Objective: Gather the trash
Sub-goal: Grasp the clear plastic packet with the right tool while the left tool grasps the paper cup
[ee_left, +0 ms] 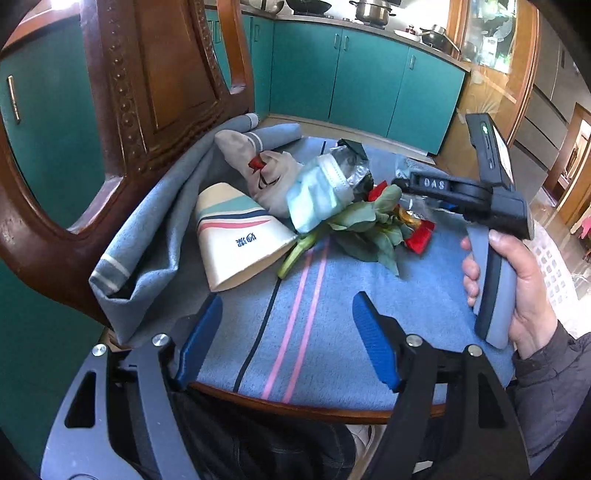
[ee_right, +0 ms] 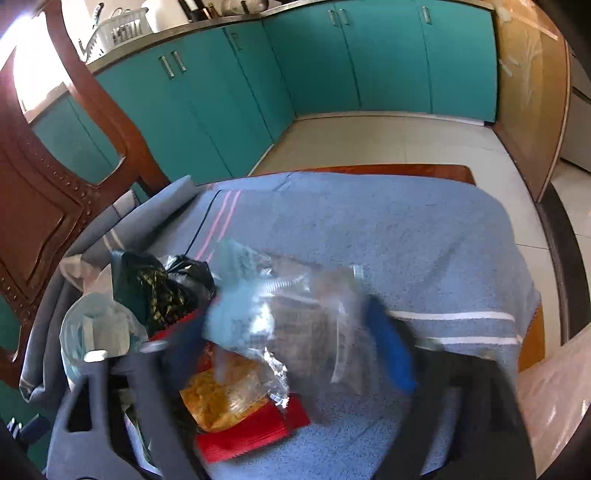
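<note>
Two grippers over blue towel (ee_left: 369, 302) spread on wooden chair (ee_left: 155, 85) seat. Left gripper (ee_left: 288, 336) hovering above near edge of towel, blue pads (ee_left: 201, 332) spread wide, nothing between them. Right gripper (ee_right: 291, 343) down in trash pile, seen from left wrist view as black body held by right hand (ee_left: 524, 288); blue fingers (ee_right: 391, 350) apart with clear crinkled plastic wrapper (ee_right: 306, 295) lying between them. Motion blur in right wrist view: can't tell whether pads actually touch or clamp wrapper.

Trash pile sits mid-towel, toward chair back:
- flattened paper cup (ee_left: 240, 236), cream with teal/pink/navy stripes, lying on its side, nearest left gripper
- crumpled grey-white tissue (ee_left: 266, 177) behind cup, touching it
- blue face mask (ee_left: 317, 192) draped over tissue and leaves
- green leafy stem (ee_left: 354, 225) under mask, stalk pointing toward cup
- red wrapper (ee_right: 255, 432) and yellow-orange snack packet (ee_right: 221, 395) below right gripper, touching
- black plastic bag (ee_right: 162, 288) scrunched at left of right wrist view, next to mask

Teal cabinets (ee_left: 369, 77) behind chair, pots (ee_left: 371, 11) on counter.
</note>
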### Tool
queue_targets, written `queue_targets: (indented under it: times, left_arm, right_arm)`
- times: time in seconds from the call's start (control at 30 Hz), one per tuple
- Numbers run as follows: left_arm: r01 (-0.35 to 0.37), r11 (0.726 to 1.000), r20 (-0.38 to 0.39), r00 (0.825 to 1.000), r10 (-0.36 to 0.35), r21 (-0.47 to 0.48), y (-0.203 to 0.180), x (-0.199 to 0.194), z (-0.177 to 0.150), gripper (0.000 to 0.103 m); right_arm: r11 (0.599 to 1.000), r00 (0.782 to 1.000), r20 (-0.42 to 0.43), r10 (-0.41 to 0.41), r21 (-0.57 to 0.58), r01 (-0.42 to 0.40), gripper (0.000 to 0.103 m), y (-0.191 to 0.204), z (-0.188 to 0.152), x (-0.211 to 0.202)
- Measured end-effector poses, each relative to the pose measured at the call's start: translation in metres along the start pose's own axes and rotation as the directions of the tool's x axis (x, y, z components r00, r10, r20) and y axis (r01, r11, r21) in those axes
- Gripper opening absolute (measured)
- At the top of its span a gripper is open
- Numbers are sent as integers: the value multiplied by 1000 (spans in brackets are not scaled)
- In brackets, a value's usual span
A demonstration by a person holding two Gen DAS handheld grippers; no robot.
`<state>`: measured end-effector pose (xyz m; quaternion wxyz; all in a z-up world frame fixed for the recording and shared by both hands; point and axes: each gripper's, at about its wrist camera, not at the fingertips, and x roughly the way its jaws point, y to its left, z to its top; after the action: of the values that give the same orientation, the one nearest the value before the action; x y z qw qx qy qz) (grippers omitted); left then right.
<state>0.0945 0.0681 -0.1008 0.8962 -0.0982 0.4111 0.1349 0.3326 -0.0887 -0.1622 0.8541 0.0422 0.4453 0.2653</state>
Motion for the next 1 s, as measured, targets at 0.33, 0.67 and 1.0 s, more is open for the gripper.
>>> queue_targets:
  times: [0.33, 0.67, 1.0]
  left_arm:
    - [16, 998, -29, 999, -18, -68, 13, 20, 1, 74]
    - [-166, 985, -29, 985, 168, 54, 13, 55, 17, 48]
    - [-253, 947, -44, 963, 267, 199, -2, 74, 17, 19]
  right_arm:
    - [998, 997, 47, 66, -12, -66, 53, 0, -21, -56]
    - [994, 993, 57, 100, -44, -98, 53, 3, -39, -90]
    - [992, 992, 52, 116, -47, -113, 53, 5, -38, -92]
